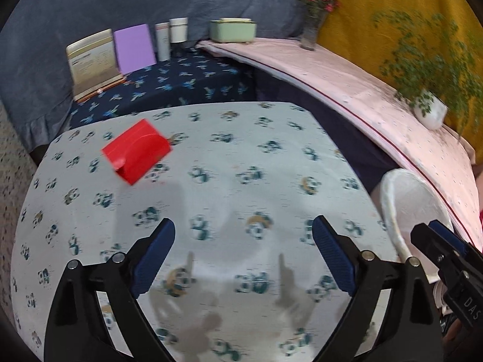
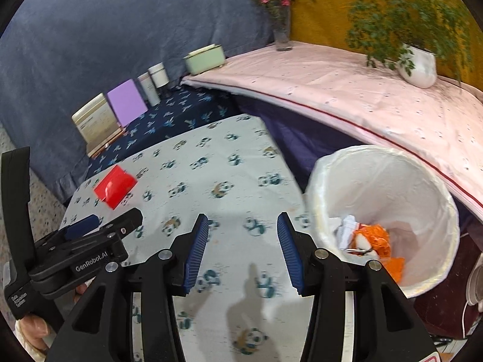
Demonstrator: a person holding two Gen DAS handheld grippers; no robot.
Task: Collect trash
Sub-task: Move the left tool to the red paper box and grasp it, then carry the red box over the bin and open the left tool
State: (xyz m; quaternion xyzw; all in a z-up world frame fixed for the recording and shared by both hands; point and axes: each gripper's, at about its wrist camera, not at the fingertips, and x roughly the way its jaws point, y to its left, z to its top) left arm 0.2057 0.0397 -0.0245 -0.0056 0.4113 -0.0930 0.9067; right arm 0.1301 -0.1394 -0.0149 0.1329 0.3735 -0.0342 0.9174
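Left wrist view shows my left hand-held gripper (image 1: 243,241) spread wide and empty above the desk (image 1: 271,163), lined up toward the red box (image 1: 136,150), the only trash left out. My right hand-held gripper (image 2: 243,241), half open and empty, hangs beside the bin (image 2: 389,211). Its neighbour's body reads "GenRobot.AI".

Red box (image 1: 136,150) on tablecloth; lined bin (image 2: 389,181) beside.

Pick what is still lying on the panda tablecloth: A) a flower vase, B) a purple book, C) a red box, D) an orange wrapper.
C: the red box lies alone on the panda tablecloth; orange wrappers already sit in the white bin.
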